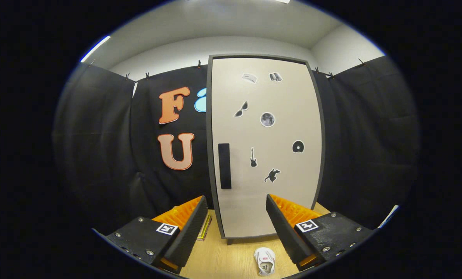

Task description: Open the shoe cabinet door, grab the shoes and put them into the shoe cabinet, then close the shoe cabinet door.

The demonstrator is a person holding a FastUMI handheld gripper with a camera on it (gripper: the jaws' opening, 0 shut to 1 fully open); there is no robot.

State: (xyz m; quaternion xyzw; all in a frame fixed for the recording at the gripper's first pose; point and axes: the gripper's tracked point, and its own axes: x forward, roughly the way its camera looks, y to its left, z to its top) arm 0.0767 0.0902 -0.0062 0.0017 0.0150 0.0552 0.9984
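Claw: the claw (236,217) hangs spread wide, nothing between its two fingers, both of them raised above the tabletop and aimed straight at the cabinet.
Shoe cabinet: there it stands, the shoe cabinet (265,147), upright on the tabletop just beyond the fingertips, backed against the booth's dark cloth wall.
Door: the door (285,186) is closed, flush in its dark frame, pale front facing us.
Handle: a dark vertical handle (224,166) sits near the door's left edge, above the left finger's tip.
Stickers: small dark stickers (267,119) scattered over the door front, sunglasses, a guitar, a round disc among them.
Shoe: one small white shoe (265,261) lies on the tabletop in front of the cabinet, low between the fingers and closer to the right one, untouched.
Tabletop: light wooden tabletop (223,255), carrying cabinet and shoe.
Left of cabinet: something flat with a coloured edge (205,229) peeks out behind the left finger; cannot tell what it is.
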